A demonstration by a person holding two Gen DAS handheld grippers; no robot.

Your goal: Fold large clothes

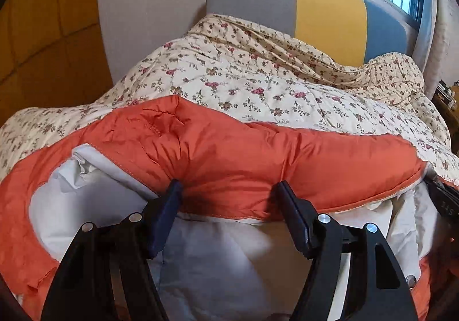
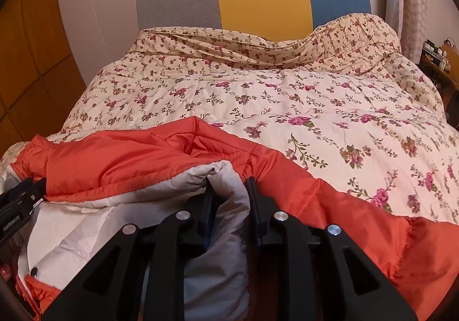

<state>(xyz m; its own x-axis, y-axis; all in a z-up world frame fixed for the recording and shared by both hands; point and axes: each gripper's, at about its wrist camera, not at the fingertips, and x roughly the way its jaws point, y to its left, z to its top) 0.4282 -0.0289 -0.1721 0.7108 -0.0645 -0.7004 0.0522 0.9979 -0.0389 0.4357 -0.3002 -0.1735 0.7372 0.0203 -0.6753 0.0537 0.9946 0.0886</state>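
Lying on the flowery bed quilt [image 2: 315, 97], the orange jacket [image 1: 229, 154] sits between the wide-open left claw [image 1: 228, 192], while the right claw [image 2: 229, 192] loosely pinches its grey lining [image 2: 226, 192] for folding.

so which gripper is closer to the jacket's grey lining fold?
Right. The right gripper has the lining fold between its fingers; the left gripper sits open at the orange sleeve, off to the side.
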